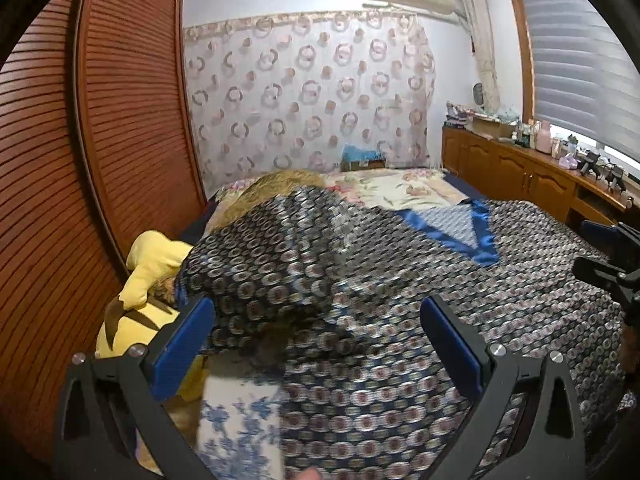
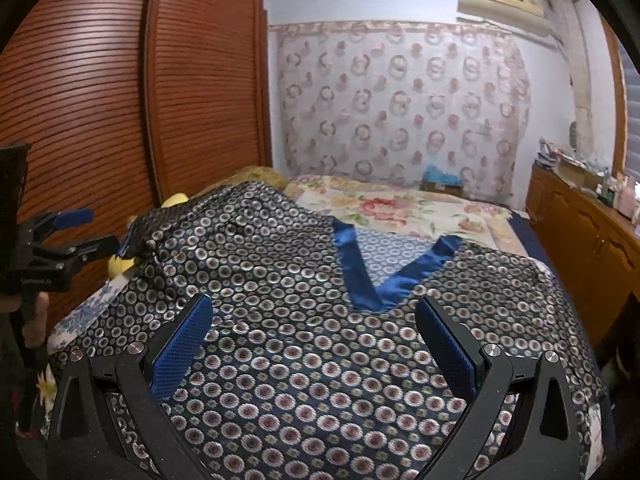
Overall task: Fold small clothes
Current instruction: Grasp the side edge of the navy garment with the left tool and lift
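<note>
The top (image 2: 304, 320) lies spread on the bed (image 2: 400, 208), blue V-neck (image 2: 380, 276) showing whole only in the right view. The left view shows its side heaped and blurred. Left tongs (image 1: 316, 320) and right tongs (image 2: 314, 320) gape, released, over it.

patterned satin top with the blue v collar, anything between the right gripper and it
Nothing visible. The right gripper is open directly over the dark circle-patterned satin top, which lies spread on the bed; no other object sits between the blue pads and the fabric.
</note>
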The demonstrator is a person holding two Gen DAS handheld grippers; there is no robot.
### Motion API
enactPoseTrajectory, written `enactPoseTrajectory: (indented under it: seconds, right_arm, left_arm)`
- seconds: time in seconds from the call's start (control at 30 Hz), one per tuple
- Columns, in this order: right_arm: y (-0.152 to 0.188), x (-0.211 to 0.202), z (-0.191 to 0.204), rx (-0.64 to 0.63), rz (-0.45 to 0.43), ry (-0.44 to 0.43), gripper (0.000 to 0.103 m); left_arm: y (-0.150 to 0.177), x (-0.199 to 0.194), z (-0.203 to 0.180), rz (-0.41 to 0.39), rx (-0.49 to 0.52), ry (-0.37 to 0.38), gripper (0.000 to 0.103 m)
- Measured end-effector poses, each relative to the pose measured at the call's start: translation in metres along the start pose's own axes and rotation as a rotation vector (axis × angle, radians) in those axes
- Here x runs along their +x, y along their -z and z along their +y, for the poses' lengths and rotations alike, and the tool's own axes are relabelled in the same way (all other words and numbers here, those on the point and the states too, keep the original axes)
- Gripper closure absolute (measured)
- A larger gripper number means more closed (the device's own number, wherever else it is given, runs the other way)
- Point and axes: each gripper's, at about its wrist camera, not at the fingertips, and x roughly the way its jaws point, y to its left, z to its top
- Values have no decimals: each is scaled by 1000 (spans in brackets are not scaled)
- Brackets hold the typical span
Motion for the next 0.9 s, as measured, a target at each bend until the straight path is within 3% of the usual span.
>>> enactPoseTrajectory:
  seconds: [0.23, 0.5, 0.9]
  right_arm:
    - [5, 27, 18, -47, 54, -55, 0]
    - [9, 33, 34, -81, 70, -98, 0]
    - [-8, 54, 55, -122, 103, -161, 0]
  left_arm:
    - [6, 28, 45, 77, -1, -48, 0]
    - [2, 61, 99, 129, -108, -45, 5]
    - [-1, 111, 133, 202, -221, 26, 33]
